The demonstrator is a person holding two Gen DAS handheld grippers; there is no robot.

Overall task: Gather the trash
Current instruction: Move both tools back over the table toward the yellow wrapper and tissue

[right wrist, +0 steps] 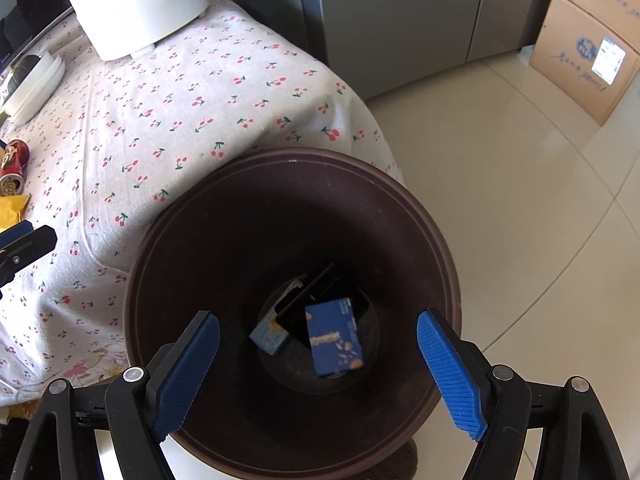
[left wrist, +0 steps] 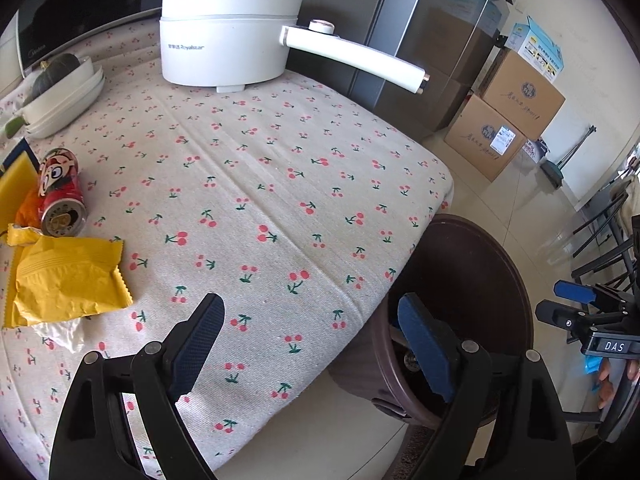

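The right hand-held gripper is wide open and holds nothing. It hangs right over the brown trash bin, which stands on the floor just beside the near right edge of the counter. Down at the bottom of the bin lie a blue box and some other flat bits of trash.

The left hand-held gripper is wide open too, with nothing in it. It sits over the near edge of the counter, which has a cherry cloth on it.

The trash not yet picked up is on the left side of the counter. A yellow wrapper lies crumpled there. It looks light, thin and crinkly, so pinching a raised fold or its zigzag edge should work best. Just past it lies a red can on its side. It looks light, hard and smooth, and it may roll away. Squeezing it across its round middle seems safest.

Far back stand a white pot and some bowls. Those are not trash.
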